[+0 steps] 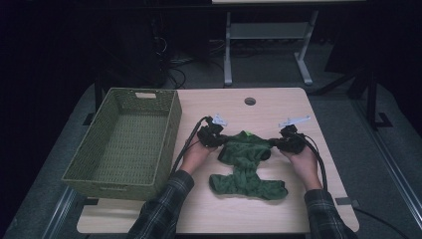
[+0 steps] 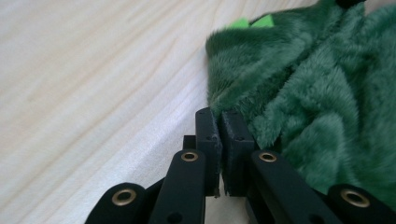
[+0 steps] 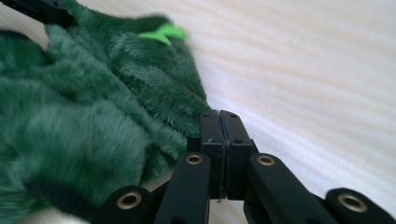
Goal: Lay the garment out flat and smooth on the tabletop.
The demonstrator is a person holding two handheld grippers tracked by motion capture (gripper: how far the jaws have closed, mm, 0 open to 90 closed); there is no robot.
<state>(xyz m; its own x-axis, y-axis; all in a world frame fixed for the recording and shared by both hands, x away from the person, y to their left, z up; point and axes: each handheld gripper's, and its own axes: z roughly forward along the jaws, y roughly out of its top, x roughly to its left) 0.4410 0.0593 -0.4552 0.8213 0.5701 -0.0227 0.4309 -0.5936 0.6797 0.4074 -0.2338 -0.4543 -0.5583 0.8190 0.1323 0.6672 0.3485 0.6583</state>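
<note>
A dark green fleece garment [image 1: 246, 164] lies crumpled on the light wooden table [image 1: 278, 107], with a bright green tag [image 3: 163, 32] near its top edge. My left gripper [image 1: 221, 142] sits at the garment's upper left side. In the left gripper view its jaws [image 2: 219, 116] are pressed together with the fleece [image 2: 303, 84] running into their tips. My right gripper [image 1: 273, 143] is at the upper right side. Its jaws [image 3: 219, 116] are also together, and the edge of the fleece [image 3: 93, 116] meets their tips.
A green woven basket [image 1: 169, 134] stands on the table's left part, close to my left hand. A round cable hole [image 1: 250, 101] is near the far edge. Cables trail from both grippers back along the forearms. A metal table frame [image 1: 228, 50] stands on the floor beyond.
</note>
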